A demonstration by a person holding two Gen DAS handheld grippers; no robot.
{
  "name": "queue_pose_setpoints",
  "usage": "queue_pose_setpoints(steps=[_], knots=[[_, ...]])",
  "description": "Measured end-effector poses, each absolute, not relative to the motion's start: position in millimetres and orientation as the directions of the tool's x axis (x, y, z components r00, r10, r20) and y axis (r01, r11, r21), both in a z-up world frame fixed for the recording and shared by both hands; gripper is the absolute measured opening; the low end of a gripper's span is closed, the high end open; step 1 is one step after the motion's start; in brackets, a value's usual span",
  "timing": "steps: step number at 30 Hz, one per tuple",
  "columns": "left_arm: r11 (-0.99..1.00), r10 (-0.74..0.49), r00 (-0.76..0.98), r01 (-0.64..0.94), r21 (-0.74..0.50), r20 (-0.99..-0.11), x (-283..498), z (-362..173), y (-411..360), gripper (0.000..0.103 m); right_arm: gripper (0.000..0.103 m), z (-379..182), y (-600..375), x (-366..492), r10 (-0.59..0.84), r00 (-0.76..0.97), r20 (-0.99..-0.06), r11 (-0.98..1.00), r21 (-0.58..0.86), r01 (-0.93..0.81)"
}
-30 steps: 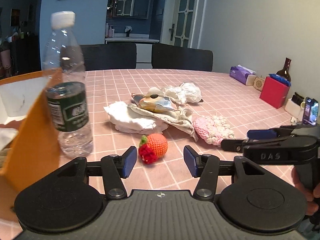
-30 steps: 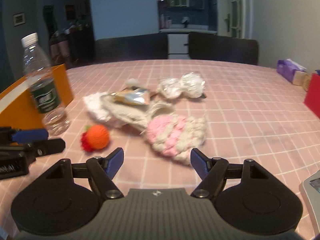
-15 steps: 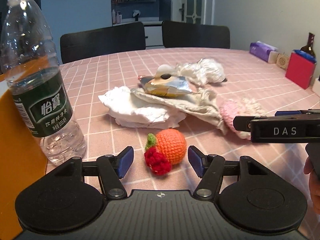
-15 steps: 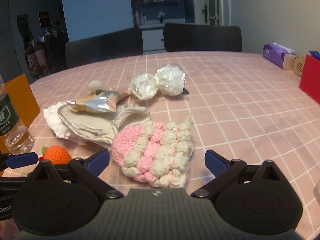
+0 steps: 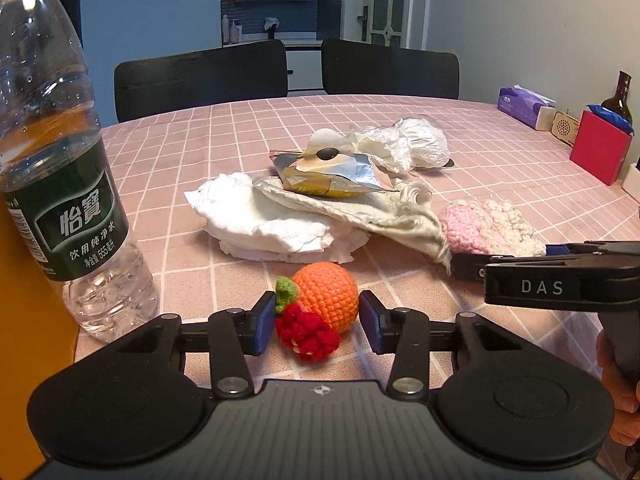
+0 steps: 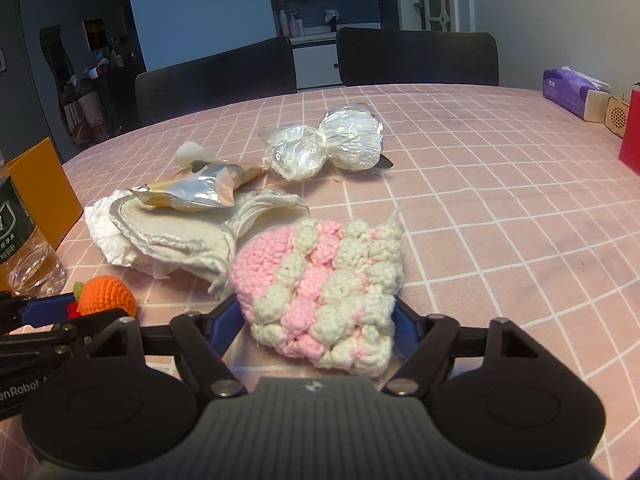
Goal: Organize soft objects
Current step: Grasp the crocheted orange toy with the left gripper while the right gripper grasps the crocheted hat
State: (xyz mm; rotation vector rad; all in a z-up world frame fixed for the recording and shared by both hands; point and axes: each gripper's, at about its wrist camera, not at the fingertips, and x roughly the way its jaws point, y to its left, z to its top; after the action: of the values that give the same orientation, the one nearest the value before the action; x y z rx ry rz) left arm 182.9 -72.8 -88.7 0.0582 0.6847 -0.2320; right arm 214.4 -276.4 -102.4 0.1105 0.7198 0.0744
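An orange crochet fruit (image 5: 326, 296) with a red and green tuft lies on the pink checked tablecloth (image 5: 240, 128), between the blue pads of my left gripper (image 5: 317, 322). Its jaws are closing and both pads touch the toy's sides. A pink and cream crochet hat (image 6: 324, 280) lies between the fingers of my right gripper (image 6: 316, 320). Those jaws are closing too, with the pads pressed into the hat's edges. The right gripper (image 5: 560, 272) also shows at the right of the left wrist view, and the fruit (image 6: 106, 300) at the left of the right wrist view.
A water bottle (image 5: 60, 184) and an orange box (image 5: 24, 320) stand close on the left. Behind the toys lie white tissue (image 5: 260, 220), a cloth, a foil packet (image 5: 328, 172) and a wrapped bundle (image 6: 324, 146). A red box (image 5: 600, 148), tissue pack and dark bottle sit far right.
Both grippers moved forward and down onto their toys. Their jaws opened wider, then narrowed around the crochet fruit and the crochet hat.
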Motion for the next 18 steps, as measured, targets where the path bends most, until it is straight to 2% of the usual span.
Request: queue_pose_setpoints(steps=[4,15,18], knots=[[0.973,-0.195,0.747,0.231,-0.027,-0.636,183,-89,-73,0.05,0.06,-101,-280,209,0.098,0.749,-0.656,0.992,0.128,-0.017],[0.975,-0.205,0.759,0.215,-0.058,-0.619,169,-80,-66,0.049,0.05,-81,-285,172,0.056,0.773,-0.632,0.995,0.102,0.011],[0.972,-0.22,0.761,0.226,-0.068,-0.611,160,-75,-66,0.049,0.044,-70,-279,159,0.063,0.79,-0.61,0.996,0.084,-0.015]])
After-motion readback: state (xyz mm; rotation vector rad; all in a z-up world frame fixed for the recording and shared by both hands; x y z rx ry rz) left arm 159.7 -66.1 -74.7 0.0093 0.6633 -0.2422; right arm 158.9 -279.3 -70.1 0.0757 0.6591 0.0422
